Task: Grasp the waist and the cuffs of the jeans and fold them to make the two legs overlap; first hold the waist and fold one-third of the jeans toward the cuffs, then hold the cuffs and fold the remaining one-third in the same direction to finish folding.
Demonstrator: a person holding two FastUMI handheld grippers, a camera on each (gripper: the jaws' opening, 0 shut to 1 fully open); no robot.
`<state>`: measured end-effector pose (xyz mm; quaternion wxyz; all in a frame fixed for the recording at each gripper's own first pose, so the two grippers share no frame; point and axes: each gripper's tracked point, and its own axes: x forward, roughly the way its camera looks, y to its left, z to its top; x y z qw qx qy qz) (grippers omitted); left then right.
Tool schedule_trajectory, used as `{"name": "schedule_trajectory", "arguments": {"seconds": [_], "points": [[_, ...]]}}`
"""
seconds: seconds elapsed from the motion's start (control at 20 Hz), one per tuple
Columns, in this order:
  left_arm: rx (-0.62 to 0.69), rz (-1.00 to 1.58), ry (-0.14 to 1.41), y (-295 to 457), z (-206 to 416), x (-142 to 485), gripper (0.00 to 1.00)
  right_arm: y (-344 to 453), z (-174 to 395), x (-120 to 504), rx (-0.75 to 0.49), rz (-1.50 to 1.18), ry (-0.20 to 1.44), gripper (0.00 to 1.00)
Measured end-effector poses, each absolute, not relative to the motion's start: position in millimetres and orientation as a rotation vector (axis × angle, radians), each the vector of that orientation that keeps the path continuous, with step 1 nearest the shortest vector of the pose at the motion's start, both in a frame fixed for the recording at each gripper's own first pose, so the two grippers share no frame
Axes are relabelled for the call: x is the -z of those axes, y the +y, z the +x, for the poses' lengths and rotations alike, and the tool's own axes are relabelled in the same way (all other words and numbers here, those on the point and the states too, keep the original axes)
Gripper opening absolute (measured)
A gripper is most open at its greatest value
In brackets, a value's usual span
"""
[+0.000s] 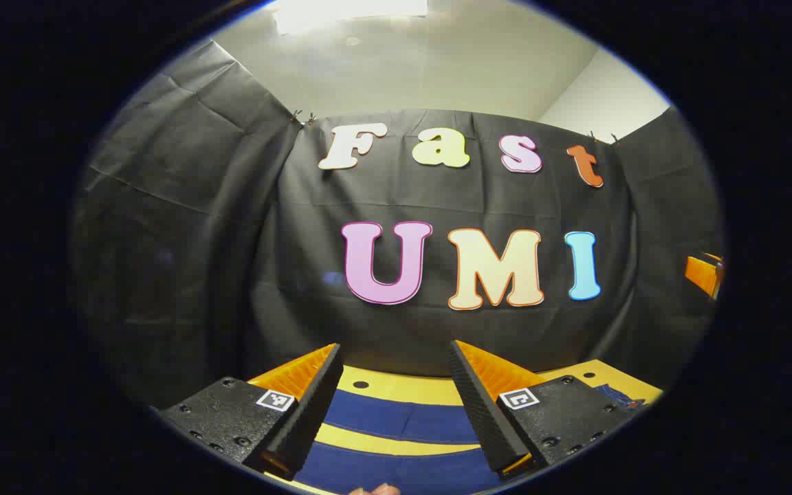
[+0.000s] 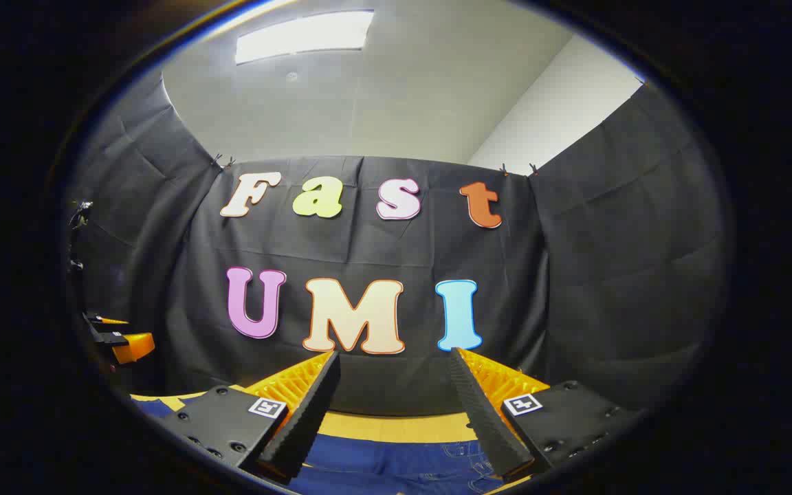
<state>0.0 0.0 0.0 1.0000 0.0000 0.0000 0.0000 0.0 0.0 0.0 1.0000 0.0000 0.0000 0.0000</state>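
Dark blue jeans lie flat on a yellow table. In the left gripper view the two legs [image 1: 403, 418] run across as separate blue bands, with a strip of table [image 1: 396, 388] between them. My left gripper [image 1: 396, 405] hangs above them, open, nothing between its fingers. In the right gripper view the stitched waist part of the jeans [image 2: 396, 460] lies below my right gripper [image 2: 396, 412], which is also open and holds nothing. The left gripper [image 2: 117, 340] shows at the far left of the right gripper view, and the right gripper [image 1: 704, 273] at the far right of the left gripper view.
The black cloth wall [image 1: 437, 330] stands close behind the table's far edge [image 2: 396, 427] and wraps both sides. A fingertip [image 1: 375, 489] shows at the bottom of the left gripper view.
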Motion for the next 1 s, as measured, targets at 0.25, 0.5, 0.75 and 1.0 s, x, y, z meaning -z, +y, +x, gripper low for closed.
{"name": "schedule_trajectory", "arguments": {"seconds": [0.25, 0.5, 0.75, 1.0], "points": [[-0.019, 0.020, -0.005, 10, -3, -5, 0.92, -5, 1, 2, 0.008, 0.002, 0.004, 0.98], [-0.025, 0.024, -0.013, 14, -3, -8, 0.92, -8, 1, 5, 0.010, 0.000, 0.010, 0.99], [-0.036, 0.037, -0.022, 20, -7, -9, 0.92, -9, 2, 6, 0.011, 0.006, 0.012, 0.98], [-0.034, 0.107, -0.004, 42, -11, 3, 0.92, -9, 1, 19, 0.016, 0.005, 0.038, 0.98]]}}
